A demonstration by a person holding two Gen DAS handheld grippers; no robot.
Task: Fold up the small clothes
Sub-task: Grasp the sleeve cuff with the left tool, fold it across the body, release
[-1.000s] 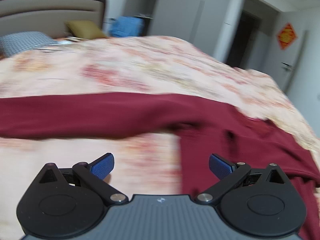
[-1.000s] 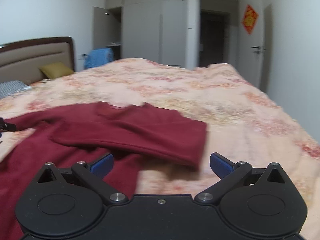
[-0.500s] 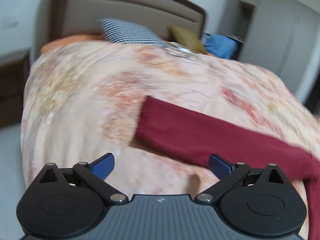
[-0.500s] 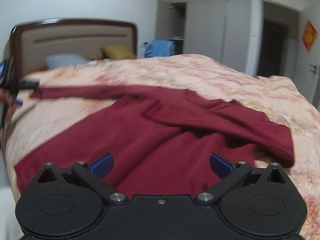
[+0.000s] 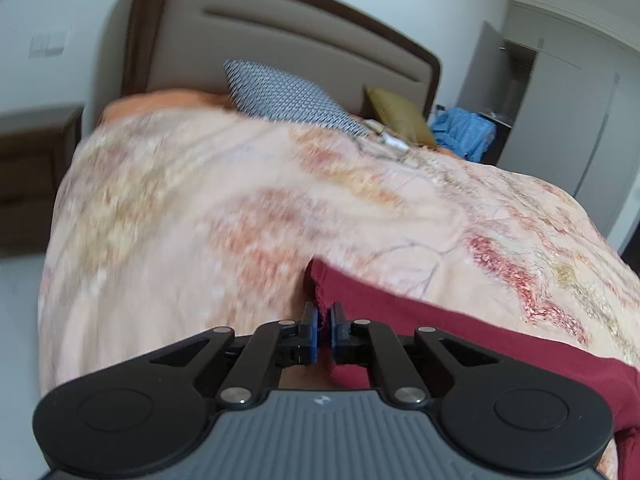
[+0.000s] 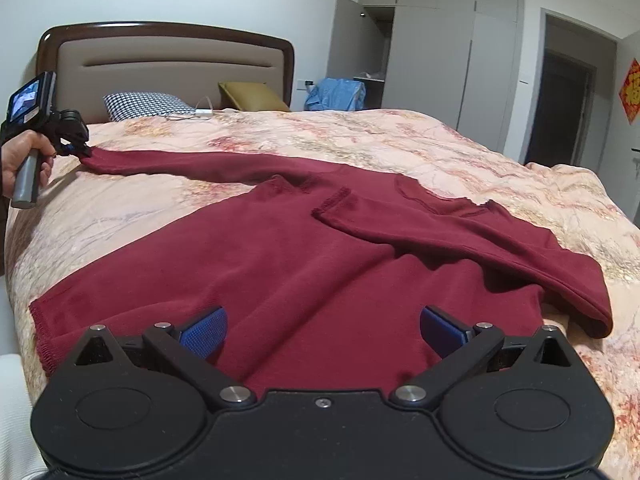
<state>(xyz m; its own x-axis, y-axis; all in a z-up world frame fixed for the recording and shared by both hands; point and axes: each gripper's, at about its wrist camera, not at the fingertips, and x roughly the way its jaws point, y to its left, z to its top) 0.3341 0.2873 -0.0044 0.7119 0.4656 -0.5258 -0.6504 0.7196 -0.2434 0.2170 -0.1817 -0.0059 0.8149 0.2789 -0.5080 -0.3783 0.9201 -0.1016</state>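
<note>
**Dark red sweater spread on the bed, one cuff pinched**

Dark red knit, a long-sleeved sweater (image 6: 304, 264), lies spread across the floral bedspread (image 6: 400, 136), its hem toward the right wrist camera and its neckline toward the far side of the bed. One sleeve (image 6: 180, 162) stretches out toward the headboard (image 6: 172, 60) side, and its cuff (image 5: 320, 280) is clamped between the closed jaws of the left gripper (image 5: 324, 330); the blue pads nearly meet with the fabric edge caught between them. From the right wrist view the left gripper (image 6: 78, 148) shows at the sleeve's end, held by a hand (image 6: 24, 152) at the bed's edge. The other sleeve (image 6: 460, 236) is folded across the sweater's chest, its cuff lying near the middle of the body.

The right gripper (image 6: 322, 328) hovers over the sweater's lower part with its jaws spread wide, holding nothing. A checked pillow (image 5: 288, 96), an olive cushion (image 5: 396, 112) and a blue bundle (image 6: 336, 94) sit by the headboard.
</note>
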